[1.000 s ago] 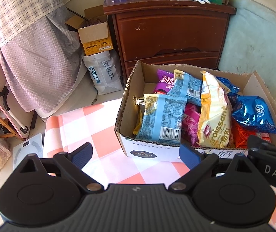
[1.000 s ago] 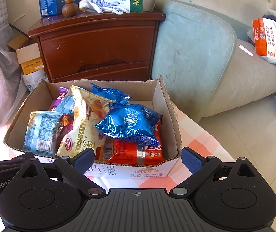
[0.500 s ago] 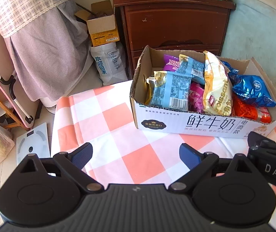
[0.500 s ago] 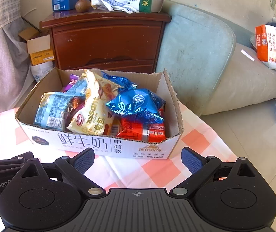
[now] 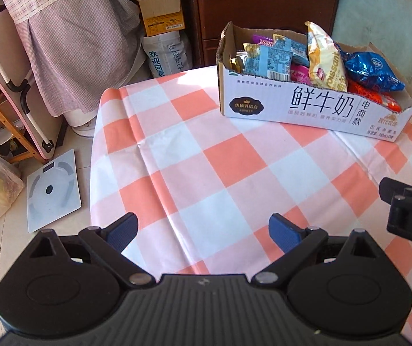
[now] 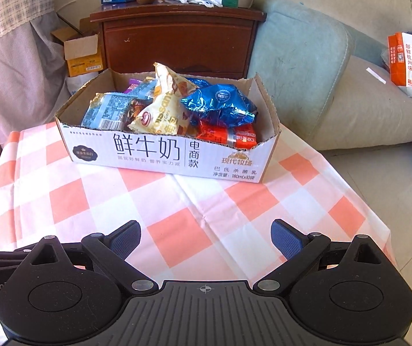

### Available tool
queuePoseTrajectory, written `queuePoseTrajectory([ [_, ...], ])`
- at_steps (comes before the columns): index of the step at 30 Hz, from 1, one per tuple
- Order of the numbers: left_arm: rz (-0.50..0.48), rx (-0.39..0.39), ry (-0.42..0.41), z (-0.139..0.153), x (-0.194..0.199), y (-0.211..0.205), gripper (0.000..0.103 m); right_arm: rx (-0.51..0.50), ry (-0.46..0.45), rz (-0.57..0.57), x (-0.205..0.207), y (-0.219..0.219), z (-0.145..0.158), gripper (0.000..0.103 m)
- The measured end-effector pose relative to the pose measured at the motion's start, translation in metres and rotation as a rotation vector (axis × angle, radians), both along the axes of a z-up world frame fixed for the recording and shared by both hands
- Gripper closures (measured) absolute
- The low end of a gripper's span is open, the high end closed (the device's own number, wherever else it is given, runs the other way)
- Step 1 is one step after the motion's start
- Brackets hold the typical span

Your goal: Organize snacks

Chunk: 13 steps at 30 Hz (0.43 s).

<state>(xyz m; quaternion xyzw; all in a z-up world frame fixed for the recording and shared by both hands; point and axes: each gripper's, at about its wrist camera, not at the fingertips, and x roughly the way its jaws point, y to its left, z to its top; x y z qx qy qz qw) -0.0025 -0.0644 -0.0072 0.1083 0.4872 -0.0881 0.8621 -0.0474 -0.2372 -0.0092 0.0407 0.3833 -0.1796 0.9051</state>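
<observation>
Nearest to us, our left tongs (image 5: 201, 227) and right tongs (image 6: 206, 235) both stand with their blue pads wide apart and nothing between them, hanging over the near part of the worktop (image 6: 177, 230) with its orange-and-white checked cloth. A second ago both pairs were right up against the front wall of the cardboard box (image 6: 162, 155); we have since drawn them back toward the near edge, so a broad stretch of bare cloth now lies between tongs and box. The box itself has not shifted: it sits toward the far edge of the worktop, nearer the far right corner in the left view. Inside it the snacks are packed as before, the pale blue packet (image 6: 102, 112) at the left end, the cream croissant bag (image 6: 160, 109) standing up in the middle, the shiny blue bag (image 6: 220, 101) over the red packet (image 6: 229, 135) at the right. We judge that, with every snack in the box and both tongs withdrawn with nothing in them, the sorting is finished or nearly so. Beyond stand the brown cabinet (image 6: 177, 37) and the sofa (image 6: 306, 57).
</observation>
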Motion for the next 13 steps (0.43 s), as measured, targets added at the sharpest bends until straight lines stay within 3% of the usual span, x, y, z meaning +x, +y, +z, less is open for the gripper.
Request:
queuePoseTrajectory([
  [8,0.0,-0.023,-0.022,0.003,-0.02,0.023,0.006,0.112,0.057,-0.04,-0.025,0.006,-0.036,0.004],
  [13,0.003,-0.035,-0.056,0.01,-0.026,0.034,0.006,0.157,0.028,-0.024,-0.031,0.022,-0.054,0.004],
])
